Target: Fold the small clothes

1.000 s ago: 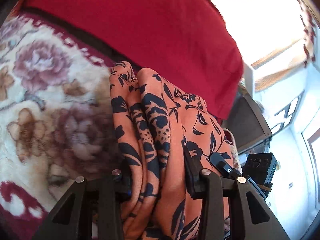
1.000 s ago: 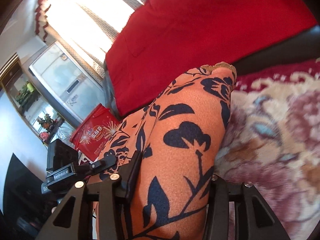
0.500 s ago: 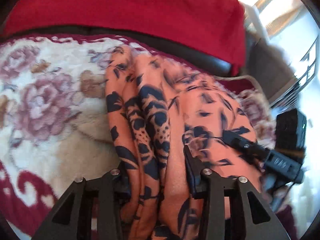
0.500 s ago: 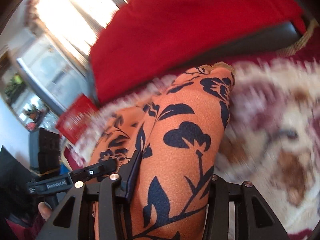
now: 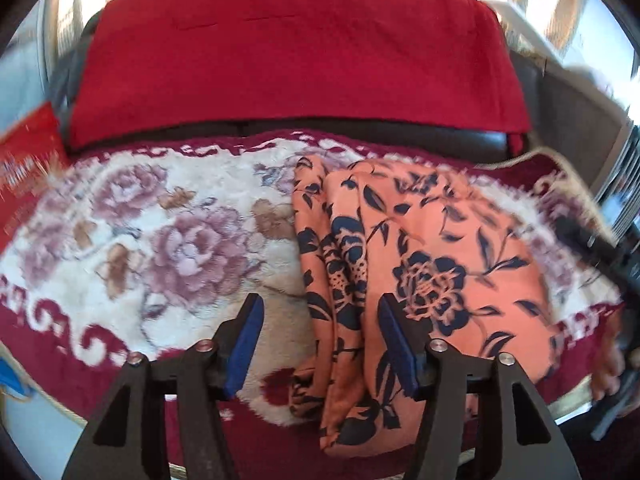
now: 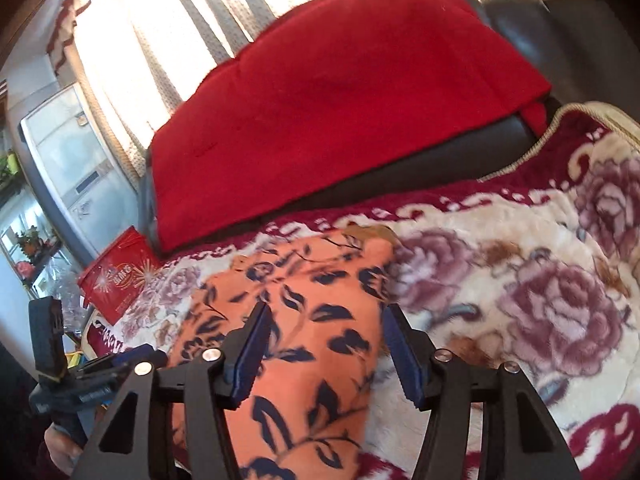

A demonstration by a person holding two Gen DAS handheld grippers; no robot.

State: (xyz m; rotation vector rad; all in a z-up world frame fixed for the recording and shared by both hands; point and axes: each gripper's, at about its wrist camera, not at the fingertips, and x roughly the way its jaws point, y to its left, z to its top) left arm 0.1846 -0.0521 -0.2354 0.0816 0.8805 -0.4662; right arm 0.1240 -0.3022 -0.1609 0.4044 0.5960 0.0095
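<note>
An orange garment with dark blue flowers (image 5: 432, 264) lies folded on the floral blanket (image 5: 168, 240), its bunched left edge running down between my left gripper's fingers. My left gripper (image 5: 320, 302) hovers over that edge with its jaws opening; the blue pads (image 5: 244, 344) stand clear of the cloth. In the right wrist view the same garment (image 6: 316, 312) lies under my right gripper (image 6: 328, 310), which is open, its pads not pressing the fabric. The left gripper (image 6: 80, 376) shows at that view's lower left. The right gripper (image 5: 600, 248) is blurred at the left view's right edge.
A red cushion cover (image 5: 288, 60) drapes the dark sofa back (image 6: 420, 160) behind the blanket. A red printed packet (image 6: 116, 280) lies off the blanket's left end, near a grey cabinet (image 6: 68, 168). Bright curtained windows stand behind. The blanket (image 6: 540, 300) stretches right of the garment.
Both grippers were shut on the raised garment; now their jaws have parted and the garment lies spread on the blanket. Both views have swung towards the sofa back.
</note>
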